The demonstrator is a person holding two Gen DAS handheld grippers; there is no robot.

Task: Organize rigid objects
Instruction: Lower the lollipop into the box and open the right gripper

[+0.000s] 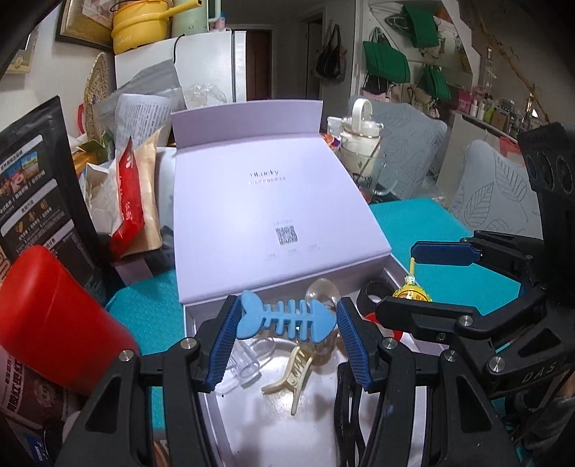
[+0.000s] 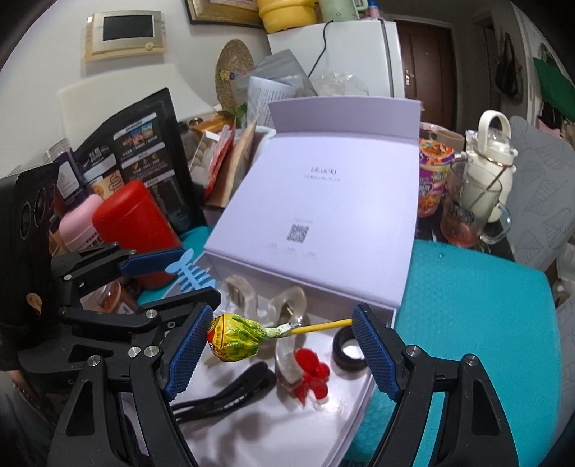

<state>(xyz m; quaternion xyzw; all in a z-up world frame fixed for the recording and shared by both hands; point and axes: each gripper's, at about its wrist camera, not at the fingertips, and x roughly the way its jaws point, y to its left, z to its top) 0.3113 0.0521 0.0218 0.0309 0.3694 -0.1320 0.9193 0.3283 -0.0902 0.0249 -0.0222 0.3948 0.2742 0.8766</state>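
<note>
Fishbone clip: blue, fish-skeleton shape, clamped end to end between the pads of the left gripper, held above the open box.
Lollipop: yellow-green wrapper with a red patch, yellow stick; spanned lengthwise between the pads of the right gripper, candy head at one pad, stick tip at the other.
Box: pale lilac, lid hinged back and propped up behind the tray; white floor inside.
Box contents: cream claw clip, clear clips, black hair clip, red bow-shaped piece, black ring.
Surface: teal textured mat under the box, on a crowded table.
Room: white fridge behind; yellow pot on top; green bags hung on the far wall; chairs with grey leaf-print covers.
Clutter: red canister, black printed pouch, white kettle, instant-noodle cup.
Writing: small logo and QR code on the lid's inner face, letters too faint to read; "DAS" seen on the right gripper's body in the left view.
</note>
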